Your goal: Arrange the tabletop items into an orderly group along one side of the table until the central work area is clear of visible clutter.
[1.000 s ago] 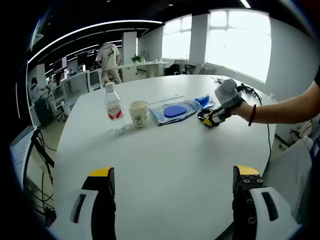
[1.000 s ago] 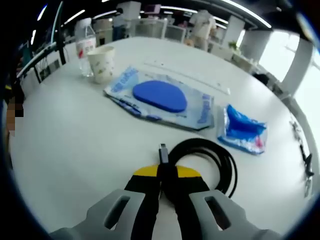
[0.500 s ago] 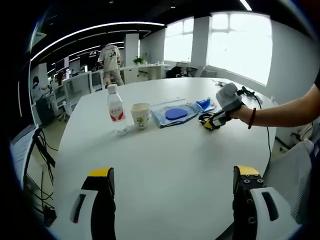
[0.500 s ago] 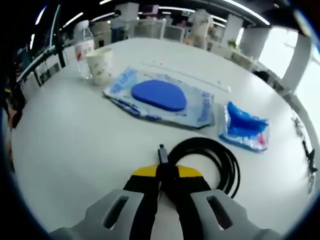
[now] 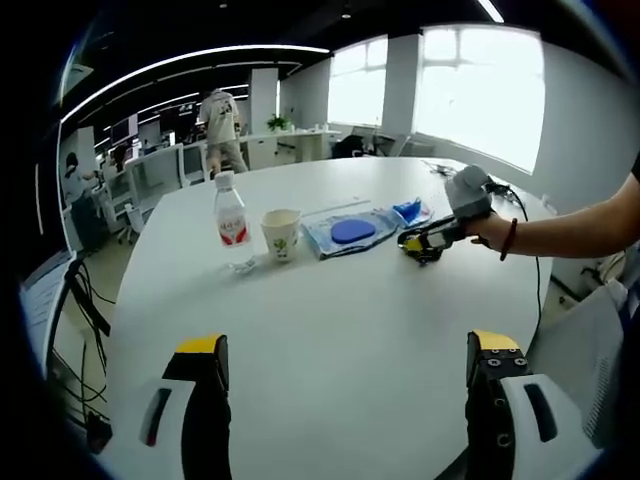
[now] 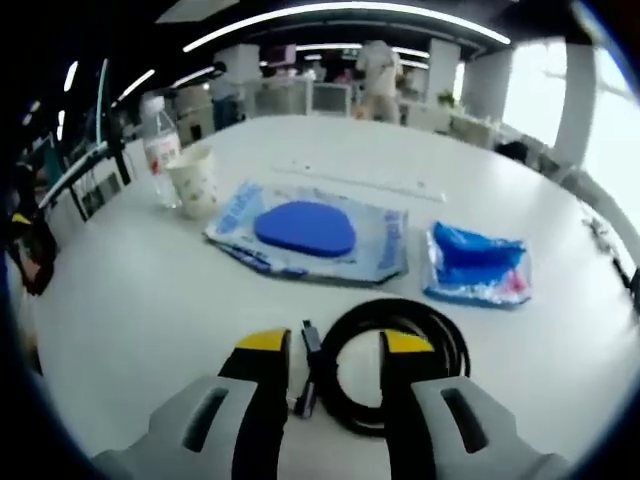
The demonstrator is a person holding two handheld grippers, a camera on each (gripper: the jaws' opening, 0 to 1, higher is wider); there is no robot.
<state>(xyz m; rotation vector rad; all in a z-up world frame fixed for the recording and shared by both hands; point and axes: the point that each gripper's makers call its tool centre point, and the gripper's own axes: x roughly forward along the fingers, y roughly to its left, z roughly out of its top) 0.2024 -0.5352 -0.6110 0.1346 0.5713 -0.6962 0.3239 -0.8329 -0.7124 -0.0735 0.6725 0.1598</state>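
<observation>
Cable coil, black and looped, lies on the white table right in front of the right gripper, whose 2 yellow-tipped jaws stand apart with the cable's plug end and the near arc of the loop between them; the jaws are released, not pinching it. Outward from there in the right gripper view, a flat clear packet with a blue oval pad lies at 11 o'clock of the coil, a crumpled blue wrapper at 1 o'clock, and farther off at 10 o'clock a paper cup stands just beside a water bottle with a red label. The left gripper is held low over the near edge of the table, jaws wide apart with nothing between them. Its view gives what the other cannot: the whole row at a distance, running bottle, cup, packet, wrapper, and at 2 o'clock the right gripper seen from outside, held by a hand with a wristband, over the coil. A broad bare stretch of table lies between the left gripper and that row.
</observation>
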